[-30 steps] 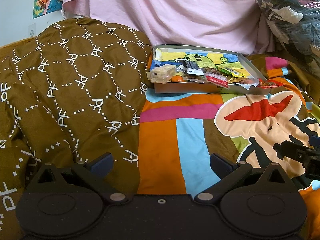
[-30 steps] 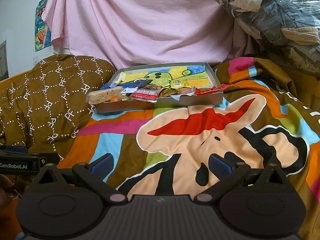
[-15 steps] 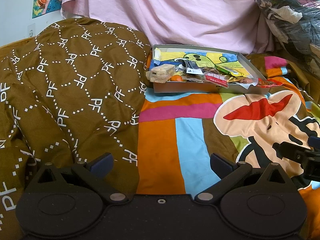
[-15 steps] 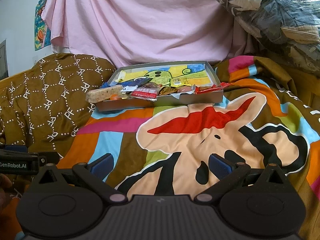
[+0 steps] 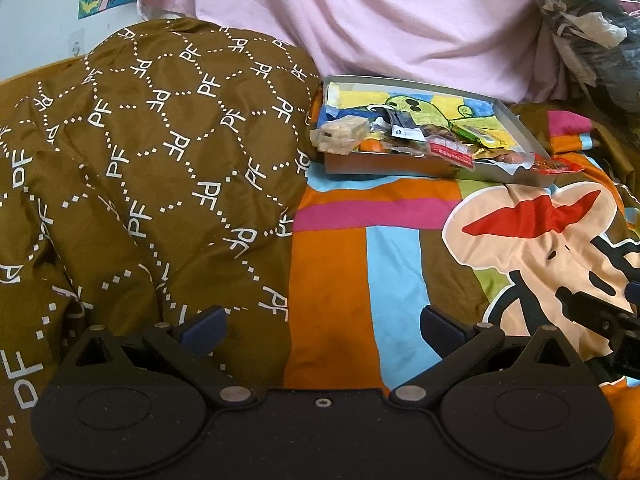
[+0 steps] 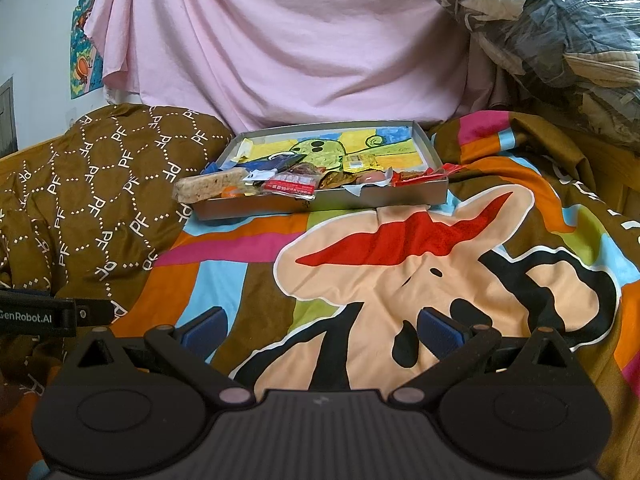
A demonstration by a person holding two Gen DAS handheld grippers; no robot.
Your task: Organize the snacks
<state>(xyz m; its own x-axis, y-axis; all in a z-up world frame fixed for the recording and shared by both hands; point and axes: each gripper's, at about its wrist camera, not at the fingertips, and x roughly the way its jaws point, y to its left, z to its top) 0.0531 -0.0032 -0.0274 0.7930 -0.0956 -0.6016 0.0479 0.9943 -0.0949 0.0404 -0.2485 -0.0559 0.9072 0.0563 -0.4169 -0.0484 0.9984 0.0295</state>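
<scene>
A shallow grey box (image 5: 516, 120) (image 6: 428, 148) with a cartoon-printed floor lies far ahead on the bed. Several snack packets are piled along its near side: a pale cereal bar (image 5: 342, 134) (image 6: 210, 186) overhanging the left corner, a red-and-white packet (image 5: 450, 150) (image 6: 290, 184), and a red wrapper (image 5: 554, 166) (image 6: 424, 176) over the right edge. My left gripper (image 5: 322, 326) is open and holds nothing, low over the bedding. My right gripper (image 6: 320, 328) is open too, with nothing between its fingers. Both are well short of the box.
A brown quilt with white letters (image 5: 160, 160) (image 6: 100, 184) bulges on the left. The colourful cartoon bedsheet (image 5: 360, 248) (image 6: 400, 272) covers the stretch up to the box. Pink cloth (image 6: 300, 40) hangs behind. Plastic-wrapped clothes (image 6: 560, 40) are heaped at the back right.
Both views have tilted slightly, so the box sits a little lower in them now. Both grippers stay open and the snacks have not moved.
</scene>
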